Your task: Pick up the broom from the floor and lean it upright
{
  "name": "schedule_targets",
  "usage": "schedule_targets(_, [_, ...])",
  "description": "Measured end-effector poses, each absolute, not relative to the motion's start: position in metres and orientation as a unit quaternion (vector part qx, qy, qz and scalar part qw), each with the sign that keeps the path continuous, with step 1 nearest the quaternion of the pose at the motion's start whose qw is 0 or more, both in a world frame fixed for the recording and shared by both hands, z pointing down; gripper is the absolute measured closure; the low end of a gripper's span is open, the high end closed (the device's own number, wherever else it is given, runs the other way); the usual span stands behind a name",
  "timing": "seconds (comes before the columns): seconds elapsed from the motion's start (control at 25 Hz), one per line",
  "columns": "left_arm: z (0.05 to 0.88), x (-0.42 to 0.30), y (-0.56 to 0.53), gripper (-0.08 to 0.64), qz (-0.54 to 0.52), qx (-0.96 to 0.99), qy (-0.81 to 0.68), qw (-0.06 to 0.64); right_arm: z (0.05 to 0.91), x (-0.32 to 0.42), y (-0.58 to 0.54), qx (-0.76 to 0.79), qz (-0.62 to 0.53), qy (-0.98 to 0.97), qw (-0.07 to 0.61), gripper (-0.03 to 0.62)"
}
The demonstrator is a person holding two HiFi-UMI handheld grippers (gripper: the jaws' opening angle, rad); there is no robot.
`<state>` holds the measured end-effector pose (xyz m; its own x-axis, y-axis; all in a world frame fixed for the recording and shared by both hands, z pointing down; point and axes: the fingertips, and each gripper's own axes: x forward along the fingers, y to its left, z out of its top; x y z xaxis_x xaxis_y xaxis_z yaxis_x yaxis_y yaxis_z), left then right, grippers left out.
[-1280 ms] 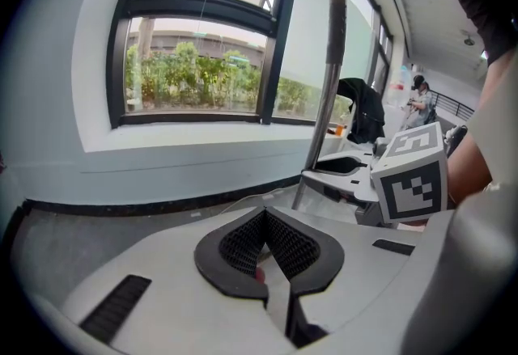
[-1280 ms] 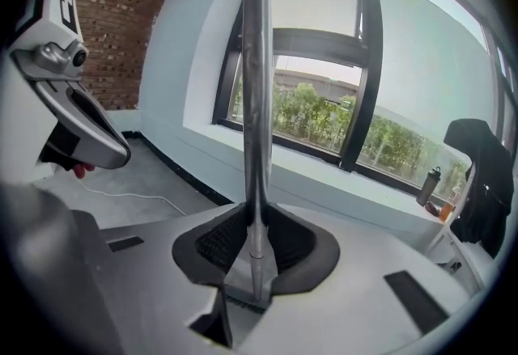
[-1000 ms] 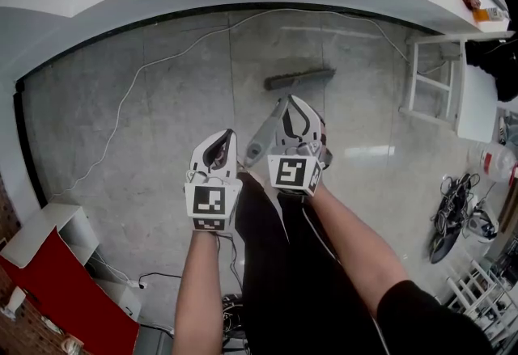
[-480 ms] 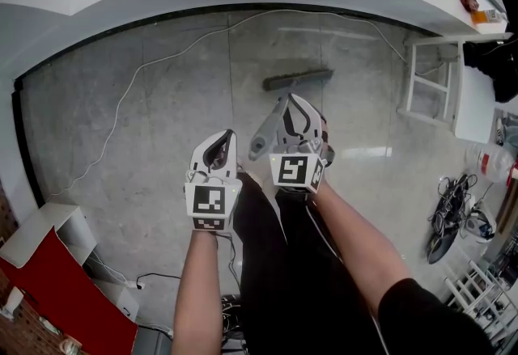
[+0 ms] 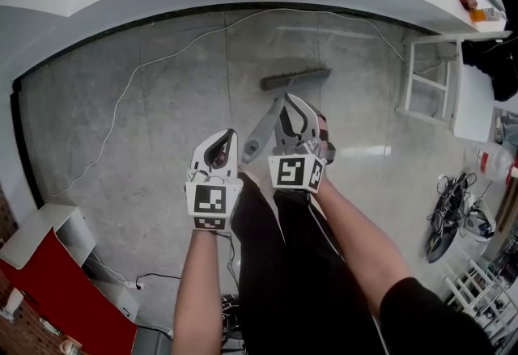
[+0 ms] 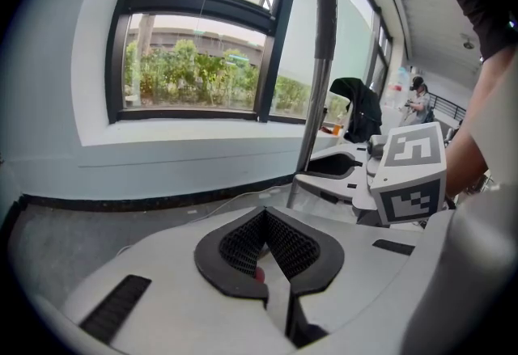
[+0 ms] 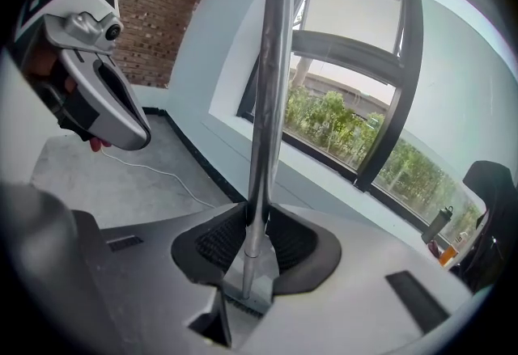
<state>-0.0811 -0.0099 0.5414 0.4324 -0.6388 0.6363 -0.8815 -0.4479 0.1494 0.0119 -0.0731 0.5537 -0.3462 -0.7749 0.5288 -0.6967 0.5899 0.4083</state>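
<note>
Right gripper is clamped on the metal handle of the broom, its pads pressing the tube from both sides, though the jaws have just eased a touch wider. We hold the handle so it rises steeply, while the brush head sits down on the concrete floor near the foot of the wall, below the window. Left gripper hovers just beside the right one, its jaws together with nothing between them. We see a white cable trailing across the floor at our left
</note>
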Motion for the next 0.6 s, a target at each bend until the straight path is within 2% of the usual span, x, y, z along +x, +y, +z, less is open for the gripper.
schedule_targets(0.6, [0.545,-0.067,-0.014,0.554,0.256,0.814,-0.464,0.24,0.551,0.014,-0.07,0.426,-0.066,-0.834,0.345,0.5])
